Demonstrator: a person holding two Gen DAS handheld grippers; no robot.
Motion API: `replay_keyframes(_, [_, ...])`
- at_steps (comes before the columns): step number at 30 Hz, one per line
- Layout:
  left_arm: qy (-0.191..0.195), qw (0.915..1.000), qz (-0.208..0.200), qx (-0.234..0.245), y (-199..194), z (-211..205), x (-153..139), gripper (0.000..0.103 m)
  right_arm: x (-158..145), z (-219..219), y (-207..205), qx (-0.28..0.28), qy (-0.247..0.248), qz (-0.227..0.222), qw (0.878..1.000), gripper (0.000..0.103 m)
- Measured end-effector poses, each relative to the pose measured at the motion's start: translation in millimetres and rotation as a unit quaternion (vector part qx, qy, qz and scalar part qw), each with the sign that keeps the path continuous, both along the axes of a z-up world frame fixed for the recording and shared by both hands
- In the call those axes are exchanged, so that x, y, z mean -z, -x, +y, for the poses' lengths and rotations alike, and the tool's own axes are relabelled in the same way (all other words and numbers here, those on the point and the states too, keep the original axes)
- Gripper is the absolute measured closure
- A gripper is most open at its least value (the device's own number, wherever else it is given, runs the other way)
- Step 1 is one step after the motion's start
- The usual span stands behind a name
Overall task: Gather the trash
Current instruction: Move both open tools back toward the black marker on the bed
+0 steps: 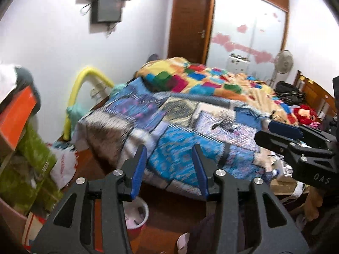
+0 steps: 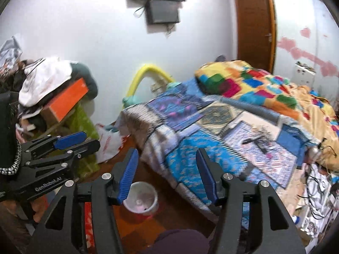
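My left gripper (image 1: 169,150) is open and empty, held above the floor at the foot of the bed (image 1: 186,127). My right gripper (image 2: 167,154) is open and empty too, a little to the right of the left one; it shows at the right edge of the left wrist view (image 1: 273,131). The left gripper shows at the left of the right wrist view (image 2: 82,139). A red bin with a white liner (image 2: 142,199) stands on the wooden floor just below the grippers; it also shows in the left wrist view (image 1: 137,216). A white plastic bag (image 2: 108,146) lies on the floor by the bed corner.
Small dark items (image 2: 257,139) lie on the patterned bedspread. A patchwork quilt (image 2: 254,86) is heaped farther back. A pile with an orange box (image 2: 67,99), green boxes and clothes stands at the left. Cables and clutter (image 2: 315,190) lie at the right. A fan (image 1: 282,63) stands behind.
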State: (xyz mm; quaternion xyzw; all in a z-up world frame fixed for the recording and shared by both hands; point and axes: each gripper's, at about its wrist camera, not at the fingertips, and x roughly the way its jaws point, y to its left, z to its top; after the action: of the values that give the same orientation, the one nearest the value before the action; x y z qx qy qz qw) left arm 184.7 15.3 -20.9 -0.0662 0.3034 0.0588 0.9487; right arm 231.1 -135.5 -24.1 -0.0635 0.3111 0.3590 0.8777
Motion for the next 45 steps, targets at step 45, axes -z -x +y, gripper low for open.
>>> replay_keyframes(45, [0.033,0.9719,0.179,0.149,-356,-112,195,0.048,160,-153,-235,0.204,0.049,0.162,0.964,0.05])
